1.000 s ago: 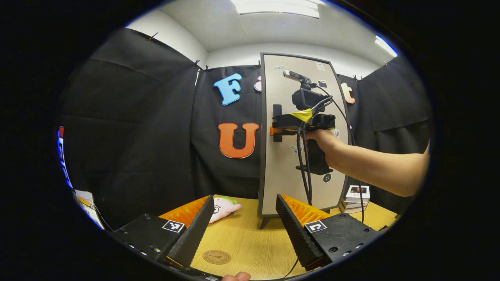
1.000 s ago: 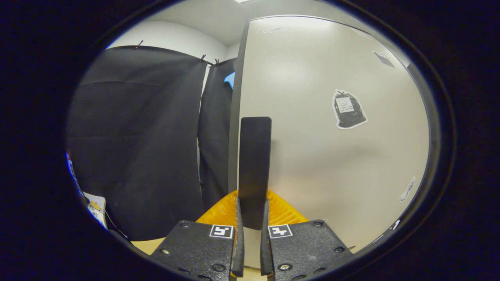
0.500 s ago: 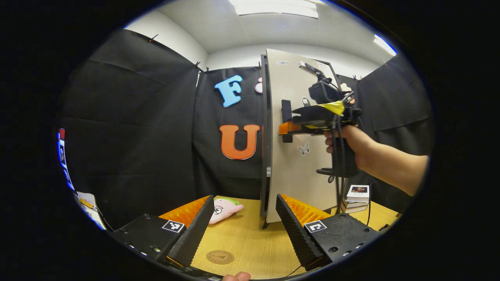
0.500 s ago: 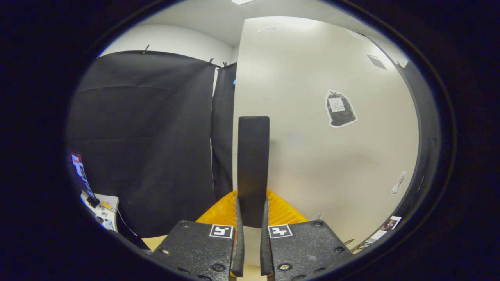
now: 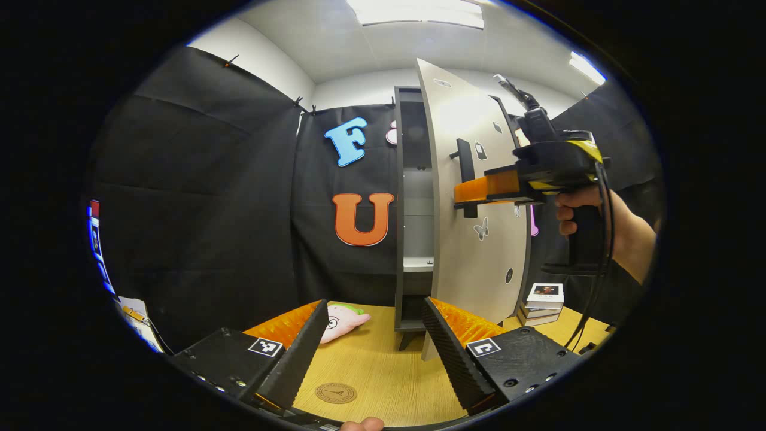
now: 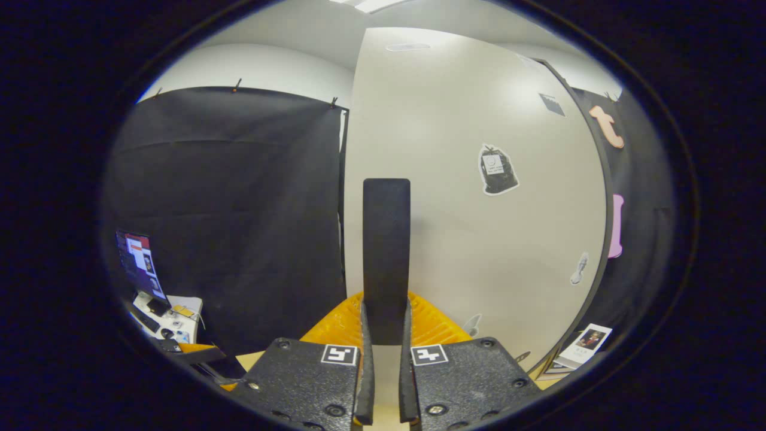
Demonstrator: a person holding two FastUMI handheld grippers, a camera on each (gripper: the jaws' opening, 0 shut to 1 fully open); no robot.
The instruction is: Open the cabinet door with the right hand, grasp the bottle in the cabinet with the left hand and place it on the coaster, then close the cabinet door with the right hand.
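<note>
Hovering low over the table (image 5: 383,365), with jaws spread wide and nothing between them: left gripper (image 5: 374,301). Points toward the cabinet (image 5: 400,179).

Lying flat on the tabletop, just ahead of the left fingertips and between them: round coaster (image 5: 336,392). Bears nothing.

Resting farther back on the table, left of the cabinet foot: pink plush toy (image 5: 342,317). Sits well apart from the coaster.

Clamping the dark vertical handle (image 6: 386,251) from both sides, jaws narrow and pressed on its lower part: right gripper (image 6: 385,323). Seen in the left gripper view as right gripper (image 5: 473,191), raised at mid-door height and held by a hand (image 5: 577,209) on its grip, with cables trailing down.

Standing partly open, hinged on its far side and angled out toward the camera: cabinet door (image 5: 473,257). Carries the handle (image 5: 464,161) near its free edge and several small stickers on its pale face (image 6: 479,239).

Exposed behind the door's free edge: narrow strip of cabinet interior with a pale shelf (image 5: 418,266). Bottle location inside: cannot tell.

Stacked on the table beyond the door, to its right: books (image 5: 541,299).

Located at far left in the right gripper view: monitor (image 6: 136,263) on a desk.
</note>
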